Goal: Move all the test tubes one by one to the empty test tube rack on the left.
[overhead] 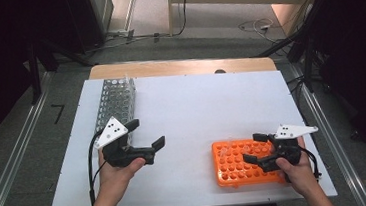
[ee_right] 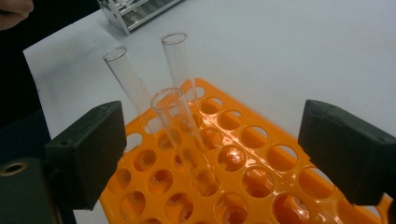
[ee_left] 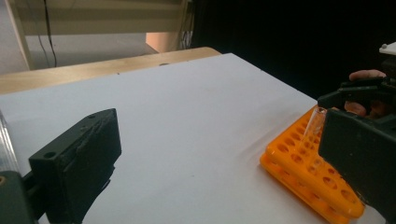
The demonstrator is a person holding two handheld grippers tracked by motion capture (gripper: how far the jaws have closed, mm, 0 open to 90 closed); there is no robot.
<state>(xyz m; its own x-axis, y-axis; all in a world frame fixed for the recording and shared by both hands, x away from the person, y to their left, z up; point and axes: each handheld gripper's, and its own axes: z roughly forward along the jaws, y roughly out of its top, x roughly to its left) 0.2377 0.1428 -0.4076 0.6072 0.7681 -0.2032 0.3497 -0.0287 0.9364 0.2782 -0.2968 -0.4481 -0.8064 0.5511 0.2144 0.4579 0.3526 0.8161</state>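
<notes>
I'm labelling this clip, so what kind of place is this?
Probably a lab-style recording setup: clear test tubes stand in an orange rack, a metal tube rack sits on a white-covered table, and cables trail across the floor.

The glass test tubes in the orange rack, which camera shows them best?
The right gripper view: three clear test tubes stand close up in the orange rack. The left gripper view shows one tube partly; the high view shows faint glints.

Three clear glass test tubes (ee_right: 180,135) stand tilted, open ends up, in holes at one end of the orange rack (ee_right: 261,163).
</notes>
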